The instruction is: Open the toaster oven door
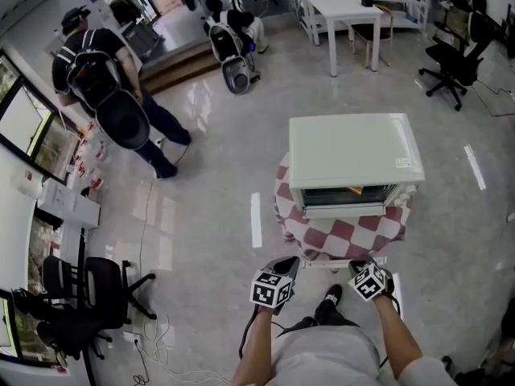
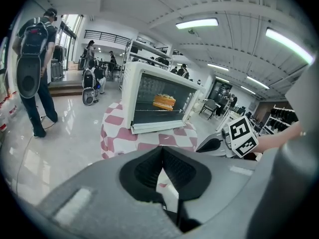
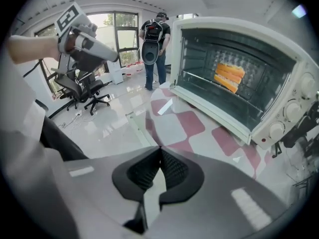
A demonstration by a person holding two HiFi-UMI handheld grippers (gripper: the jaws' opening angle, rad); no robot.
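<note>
A white toaster oven [image 1: 354, 155] stands on a round table with a red-and-white checked cloth [image 1: 342, 236]. Its glass door [image 1: 346, 195] is closed, with the pale handle bar [image 1: 344, 211] along the lower edge. Something orange-yellow lies on the rack inside [image 3: 228, 77]. The control knobs [image 3: 279, 128] are beside the door. My left gripper [image 1: 288, 264] and right gripper [image 1: 359, 266] hover side by side just short of the table's near edge, apart from the oven. Each one's jaws meet at the tip with nothing between them, as the left gripper [image 2: 162, 148] and right gripper [image 3: 159, 148] show in their own views.
A person with a backpack [image 1: 109, 87] stands on the shiny floor at the far left. A black office chair [image 1: 88, 296] is at the near left. A white table [image 1: 346, 10] and another black chair [image 1: 455, 63] stand at the back. My own shoe [image 1: 331, 296] is under the grippers.
</note>
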